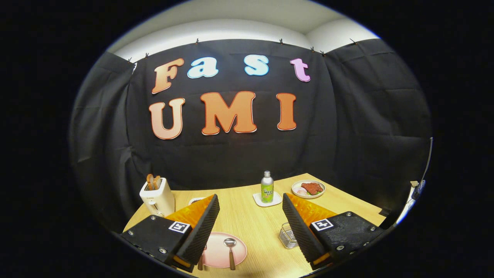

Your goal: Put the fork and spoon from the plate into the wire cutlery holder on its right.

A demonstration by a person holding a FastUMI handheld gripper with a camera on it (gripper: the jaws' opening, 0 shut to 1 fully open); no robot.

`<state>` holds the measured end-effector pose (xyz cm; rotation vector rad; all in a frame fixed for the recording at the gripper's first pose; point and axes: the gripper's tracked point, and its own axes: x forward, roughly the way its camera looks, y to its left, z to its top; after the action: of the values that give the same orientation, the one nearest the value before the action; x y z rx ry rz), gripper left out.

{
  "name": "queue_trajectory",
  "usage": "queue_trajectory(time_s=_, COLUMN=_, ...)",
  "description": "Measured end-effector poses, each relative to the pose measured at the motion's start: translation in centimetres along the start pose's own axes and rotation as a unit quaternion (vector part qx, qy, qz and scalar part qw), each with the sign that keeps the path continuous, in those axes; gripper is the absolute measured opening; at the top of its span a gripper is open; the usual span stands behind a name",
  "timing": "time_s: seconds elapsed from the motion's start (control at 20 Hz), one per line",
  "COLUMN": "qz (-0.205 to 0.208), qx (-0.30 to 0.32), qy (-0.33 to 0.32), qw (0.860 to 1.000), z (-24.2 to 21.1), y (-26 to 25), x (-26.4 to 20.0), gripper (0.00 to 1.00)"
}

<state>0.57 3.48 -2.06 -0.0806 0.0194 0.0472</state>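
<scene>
A pink plate (218, 258) lies on the wooden table, low between the fingers and close to the left one. A metal spoon (230, 247) rests on it, bowl pointing away from me. The fork (201, 262) lies at the plate's left side, mostly hidden behind the left finger (200, 231). The wire cutlery holder (287, 234) stands to the right of the plate, partly covered by the right finger (301, 231). My gripper (251, 239) hovers above the table, open wide, with nothing between its fingers.
A white toaster (157, 197) with two slices of bread stands at the back left. A green drink bottle (266, 188) on a white coaster (267, 200) is beyond the fingers at the middle. A white plate of food (308, 189) sits at the back right.
</scene>
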Motion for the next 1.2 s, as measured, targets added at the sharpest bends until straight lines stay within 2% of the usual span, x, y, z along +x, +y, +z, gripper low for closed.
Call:
queue_trajectory(time_s=0.2, qz=0.010, qx=-0.010, qy=0.005, qw=1.000, z=-1.1, y=0.7, x=0.6, gripper=0.98)
queue_trajectory(time_s=0.5, qz=0.038, qx=-0.042, qy=0.035, qw=0.998, z=-5.7, y=2.8, x=1.5, gripper=0.98)
queue_trajectory(time_s=0.65, qz=0.051, qx=-0.063, qy=0.062, qw=0.995, z=-10.1, y=3.7, x=2.7, gripper=0.98)
queue_trajectory(time_s=0.95, qz=0.064, qx=-0.082, qy=0.181, qw=0.978, z=-21.9, y=4.3, x=4.0, gripper=0.99)
queue_trajectory(time_s=1.1, qz=0.070, qx=-0.089, qy=0.217, qw=0.970, z=-25.0, y=4.7, x=3.9, gripper=0.93)
queue_trajectory(time_s=1.2, qz=0.074, qx=-0.093, qy=0.224, qw=0.967, z=-25.9, y=5.1, x=4.2, gripper=0.82)
